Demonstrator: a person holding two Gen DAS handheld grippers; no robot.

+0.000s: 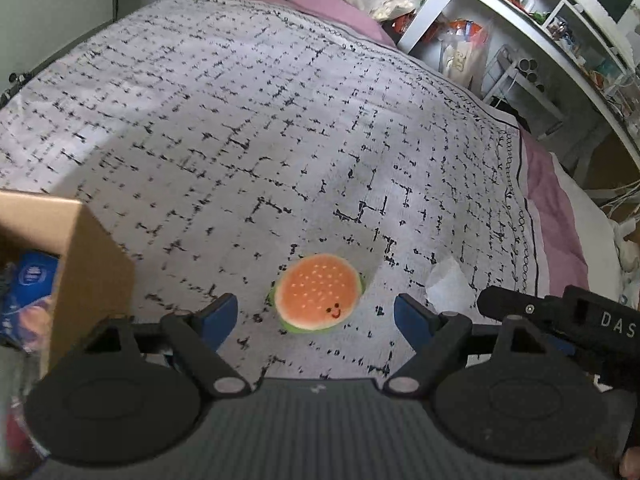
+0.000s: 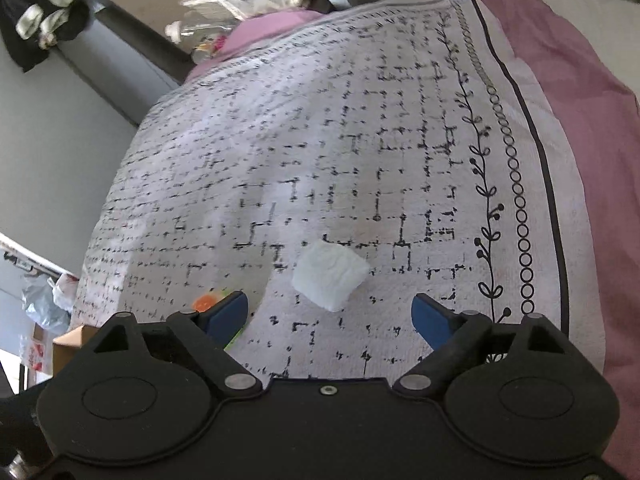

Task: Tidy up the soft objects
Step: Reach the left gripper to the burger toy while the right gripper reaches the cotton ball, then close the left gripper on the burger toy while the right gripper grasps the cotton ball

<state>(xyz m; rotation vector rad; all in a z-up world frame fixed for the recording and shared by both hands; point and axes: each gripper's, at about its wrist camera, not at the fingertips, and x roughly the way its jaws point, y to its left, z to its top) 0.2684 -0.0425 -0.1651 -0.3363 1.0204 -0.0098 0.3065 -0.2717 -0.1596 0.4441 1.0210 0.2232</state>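
You are working over a grey-white bedspread printed with a broken black grid (image 1: 240,120), and two soft things are lying on it: a round orange plush burger with a stitched smiley face and a green felt rim (image 1: 318,293) and a white fluffy cube-shaped soft block (image 2: 330,274). Both are looking light, squashy and unbreakable, so I'd judge you are needing a fairly deep squeeze for anything to hold; the burger is probably best taken across its round sides at the green rim, the block across two opposite flat faces, since a corner would likely slip out. Your left gripper (image 1: 316,316) is standing with its blue-padded jaws spread wide and holding nothing, and the burger is sitting right between them, slightly ahead of the tips, apart from both pads, roughly centred. Your right gripper (image 2: 330,314) is likewise gaping wide and empty, with the white block lying just ahead of the tips and about centred in the gap, touching neither pad; its height above the cloth is unclear. An open brown cardboard box (image 1: 80,256) with something blue inside is sitting near the left gripper's left side, probably where these are going. In the right wrist view the burger is only peeking out behind the left-hand pad
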